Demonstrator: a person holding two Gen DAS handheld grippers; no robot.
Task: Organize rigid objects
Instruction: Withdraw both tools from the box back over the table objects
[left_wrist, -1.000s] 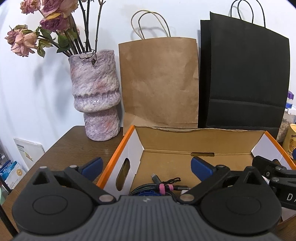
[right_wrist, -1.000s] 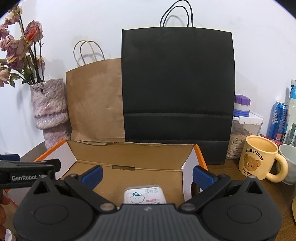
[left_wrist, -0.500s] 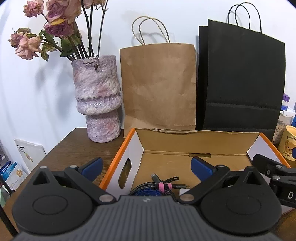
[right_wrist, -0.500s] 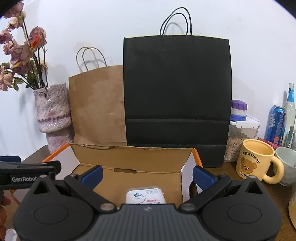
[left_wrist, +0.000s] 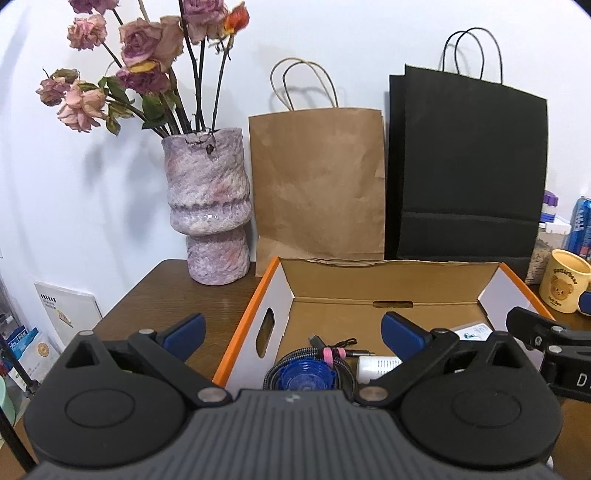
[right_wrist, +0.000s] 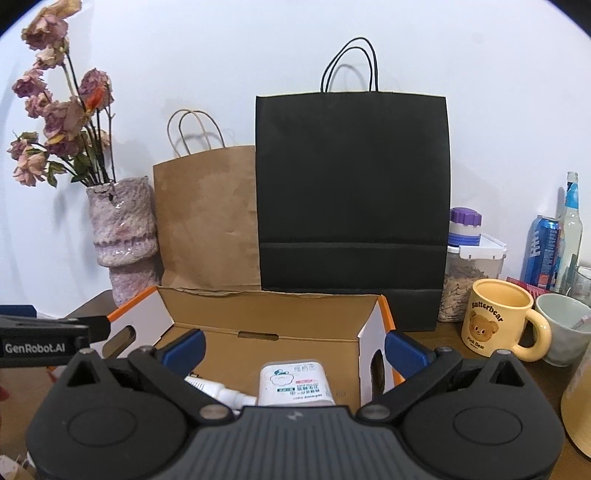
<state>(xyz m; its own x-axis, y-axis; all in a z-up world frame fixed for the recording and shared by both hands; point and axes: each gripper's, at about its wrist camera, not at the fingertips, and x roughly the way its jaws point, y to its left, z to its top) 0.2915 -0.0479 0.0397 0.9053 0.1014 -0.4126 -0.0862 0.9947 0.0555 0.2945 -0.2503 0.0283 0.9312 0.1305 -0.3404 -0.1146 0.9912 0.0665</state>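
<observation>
While both of my grippers hang wide open and empty above the near edge of the cardboard box (left_wrist: 369, 291), what matters is which of the things inside lies under which hand. My left gripper (left_wrist: 291, 328) looks down over the box's left end, where the coiled cable (left_wrist: 332, 356), bound with a pink tie, lies around a blue plastic piece (left_wrist: 303, 374), just inside the left wall with its hand slot. My right gripper (right_wrist: 293, 341) looks down over the right end, and almost straight below the gap between its fingers sits the white wipes pack (right_wrist: 293, 382), flat on the box floor near the right wall. Between the two, about the middle of the floor, lies a white tube (left_wrist: 376, 365); it rests on its side with its long axis running left to right along the box, one end close to the cable, the other toward the wipes pack.

I judge the tube to be within reach of either hand, though in the right wrist view it lies below my left finger (right_wrist: 184, 347), so the right hand would need to shift leftward to straddle it. Since its axis runs across both grippers' closing line, a turn of the wrist seems needed before closing on its sides. On the table (right_wrist: 443, 332), beside the box's right wall, stands a yellow mug (right_wrist: 495, 317), well clear of the tube.
</observation>
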